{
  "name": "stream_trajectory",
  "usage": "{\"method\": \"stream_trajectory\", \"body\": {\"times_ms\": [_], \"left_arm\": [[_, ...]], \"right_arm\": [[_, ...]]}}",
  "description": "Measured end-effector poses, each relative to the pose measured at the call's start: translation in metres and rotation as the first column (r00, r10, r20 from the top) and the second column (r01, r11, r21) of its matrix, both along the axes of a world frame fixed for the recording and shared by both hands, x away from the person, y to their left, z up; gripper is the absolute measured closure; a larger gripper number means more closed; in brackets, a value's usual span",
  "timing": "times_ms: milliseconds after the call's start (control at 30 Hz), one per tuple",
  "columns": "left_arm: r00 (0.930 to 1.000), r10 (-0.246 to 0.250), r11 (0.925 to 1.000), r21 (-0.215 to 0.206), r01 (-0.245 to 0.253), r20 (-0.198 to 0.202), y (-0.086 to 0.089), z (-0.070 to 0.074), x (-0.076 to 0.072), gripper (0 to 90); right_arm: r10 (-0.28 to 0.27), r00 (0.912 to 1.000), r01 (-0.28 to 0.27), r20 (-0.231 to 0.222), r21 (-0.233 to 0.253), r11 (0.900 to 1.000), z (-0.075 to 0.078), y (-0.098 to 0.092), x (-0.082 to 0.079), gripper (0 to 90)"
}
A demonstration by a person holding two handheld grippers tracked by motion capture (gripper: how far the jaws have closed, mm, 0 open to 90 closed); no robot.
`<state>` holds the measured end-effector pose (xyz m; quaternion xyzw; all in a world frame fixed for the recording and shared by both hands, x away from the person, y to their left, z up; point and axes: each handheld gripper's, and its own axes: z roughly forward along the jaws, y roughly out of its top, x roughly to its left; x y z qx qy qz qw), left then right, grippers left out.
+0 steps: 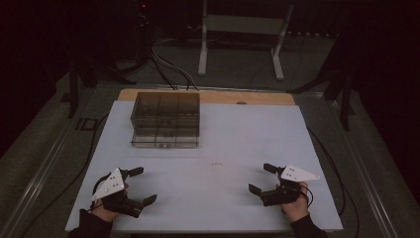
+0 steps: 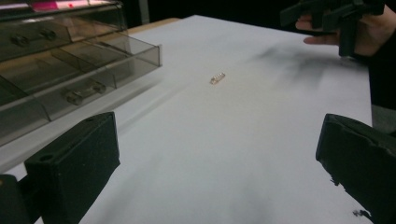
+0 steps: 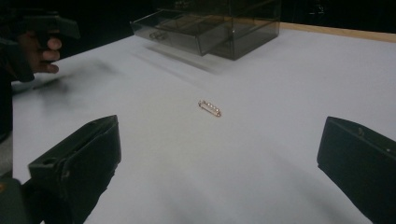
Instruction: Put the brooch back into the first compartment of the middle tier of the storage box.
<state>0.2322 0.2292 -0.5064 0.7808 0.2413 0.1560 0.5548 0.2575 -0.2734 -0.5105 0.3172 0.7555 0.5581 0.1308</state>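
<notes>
Picking up the small gold pin (image 3: 209, 108) looks like the step in hand, with the clear drawer box (image 1: 165, 119) as the likely place for it (a bottom drawer (image 3: 180, 31) already stands pulled out). Best done slowly: a thin, flat thing lying on the bare white surface (image 1: 213, 198), so worth bringing the jaws down low, almost scraping the sheet, one on each long side, then closing gently to avoid flicking it away. Probably easier across the narrow width than end to end. Worth keeping the other tool clear, so as not to cast shadow or bump.

Lies alone near the middle of the surface, in front of the box and well apart from it, between the two tools and touched by neither; seen in the high view as a faint speck (image 1: 217, 164), and in the left gripper view as a short bar (image 2: 217, 78) beyond the jaws.

Right gripper (image 1: 263, 178): jaws spread wide, nothing between them, pointed toward the pin with a stretch of bare sheet left to cross. Left gripper (image 1: 142, 186): likewise released and empty, held near the front left corner. Each gripped by a hand, left hand (image 1: 106, 210) and right hand (image 1: 296, 206), low over the sheet.
</notes>
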Motion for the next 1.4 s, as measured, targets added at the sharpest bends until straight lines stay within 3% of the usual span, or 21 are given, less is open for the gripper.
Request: {"method": "stream_trajectory", "body": {"times_ms": [167, 333, 800, 1400], "left_arm": [[1.0000, -0.008, 0.9999, 0.011, 0.008, -0.003, 0.0010, -0.0007, 0.0012, 0.2], [0.9988, -0.006, 0.9999, 0.009, 0.007, -0.048, 0.0010, -0.0021, 0.0048, 0.2], [0.9984, -0.016, 0.9997, 0.018, 0.017, -0.053, 0.0003, -0.0004, 0.0029, 0.3], [0.9977, -0.026, 0.9991, 0.032, 0.028, -0.063, -0.0023, 0.0002, 0.0017, 0.2]], "right_arm": [[0.018, 0.9998, -0.017, 0.009, -0.029, 0.999, -0.0001, 0.0024, -0.0020, 0.0], [0.025, 0.9997, -0.025, -0.003, -0.036, 0.999, -0.0014, 0.0040, -0.0017, 0.0], [0.005, 0.9999, -0.005, 0.015, -0.030, 1.000, 0.0012, 0.0028, -0.0033, 0.0], [0.002, 1.0000, -0.002, 0.000, -0.034, 0.999, 0.0004, 0.0025, -0.0037, 0.0]]}}
